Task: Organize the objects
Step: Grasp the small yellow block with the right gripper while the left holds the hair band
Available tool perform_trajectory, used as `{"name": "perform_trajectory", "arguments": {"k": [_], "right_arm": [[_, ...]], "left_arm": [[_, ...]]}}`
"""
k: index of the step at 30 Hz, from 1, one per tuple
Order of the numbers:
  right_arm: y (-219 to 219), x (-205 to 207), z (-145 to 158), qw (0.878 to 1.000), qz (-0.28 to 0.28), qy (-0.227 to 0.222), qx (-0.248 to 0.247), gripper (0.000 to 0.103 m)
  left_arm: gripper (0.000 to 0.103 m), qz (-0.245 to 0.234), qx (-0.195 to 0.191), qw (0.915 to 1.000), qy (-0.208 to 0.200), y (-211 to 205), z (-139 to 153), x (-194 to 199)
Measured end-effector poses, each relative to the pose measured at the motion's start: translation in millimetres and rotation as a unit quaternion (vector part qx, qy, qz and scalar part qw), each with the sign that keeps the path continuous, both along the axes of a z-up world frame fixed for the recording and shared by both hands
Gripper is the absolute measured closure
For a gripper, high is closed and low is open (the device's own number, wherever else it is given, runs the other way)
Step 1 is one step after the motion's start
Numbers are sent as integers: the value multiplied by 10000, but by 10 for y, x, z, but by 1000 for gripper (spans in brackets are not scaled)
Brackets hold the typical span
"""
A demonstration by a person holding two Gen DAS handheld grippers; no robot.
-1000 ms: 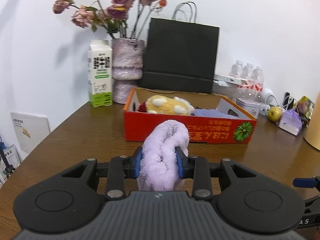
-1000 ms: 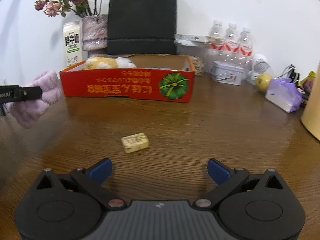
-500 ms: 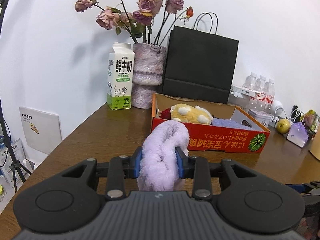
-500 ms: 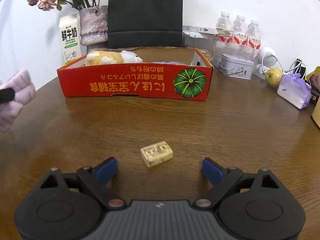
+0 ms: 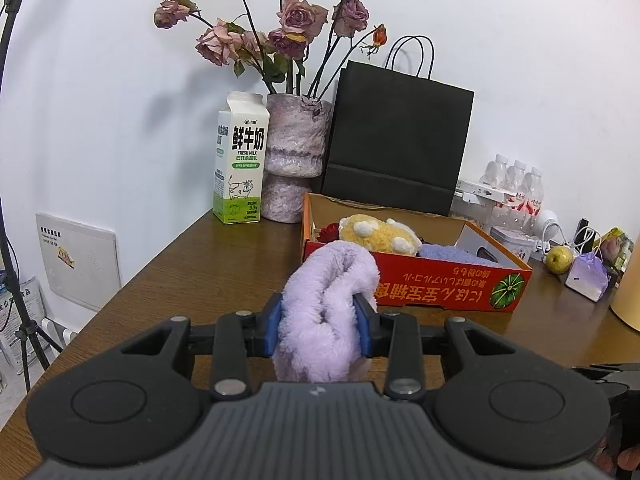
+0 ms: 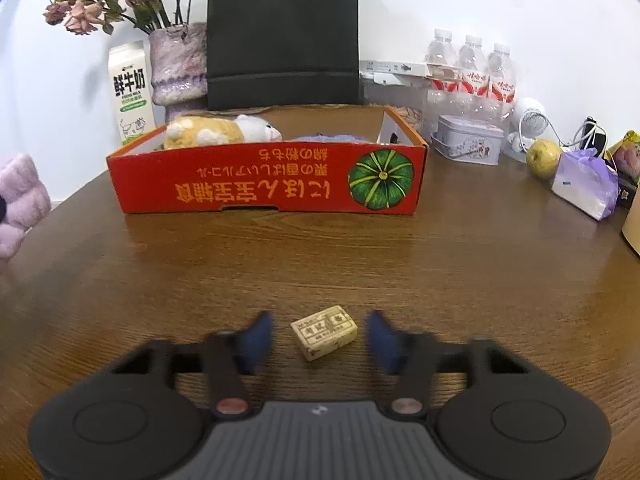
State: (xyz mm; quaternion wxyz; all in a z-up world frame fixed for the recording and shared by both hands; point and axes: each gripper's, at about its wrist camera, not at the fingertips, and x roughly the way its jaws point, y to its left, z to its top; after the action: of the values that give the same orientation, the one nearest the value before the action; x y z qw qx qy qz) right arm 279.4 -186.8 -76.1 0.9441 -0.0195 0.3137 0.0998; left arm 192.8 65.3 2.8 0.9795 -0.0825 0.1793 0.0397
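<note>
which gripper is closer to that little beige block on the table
Right. The right gripper has its open fingers on either side of the beige block; the left gripper is off to the left, holding the purple plush.

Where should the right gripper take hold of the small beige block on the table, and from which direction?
Across its two short ends, coming from above and behind. The small beige block lies flat and slightly skewed, between the open fingers of the right gripper, so a small wrist turn would square the pads.

Bare worktop (image 6: 460, 264) fills the middle of the right wrist frame, open between the small block (image 6: 324, 332) at lower centre and the red box (image 6: 268, 184) above it. Bottles (image 6: 472, 68) and a tin (image 6: 468, 144) crowd the upper right.
</note>
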Motion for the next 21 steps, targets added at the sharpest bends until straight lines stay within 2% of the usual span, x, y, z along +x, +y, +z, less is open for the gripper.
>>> {"name": "perform_trajectory", "arguments": {"k": [4, 13, 21], "right_arm": [[6, -37, 22, 9999, 22, -132, -12, 69], [62, -298, 151, 9947, 168, -999, -178, 69], [74, -410, 191, 9907, 327, -1298, -235, 69]], "left_arm": [[66, 20, -18, 10000, 65, 4, -29, 21], [66, 81, 14, 9998, 171, 3, -86, 61], [67, 187, 100, 9996, 187, -61, -137, 31]]}}
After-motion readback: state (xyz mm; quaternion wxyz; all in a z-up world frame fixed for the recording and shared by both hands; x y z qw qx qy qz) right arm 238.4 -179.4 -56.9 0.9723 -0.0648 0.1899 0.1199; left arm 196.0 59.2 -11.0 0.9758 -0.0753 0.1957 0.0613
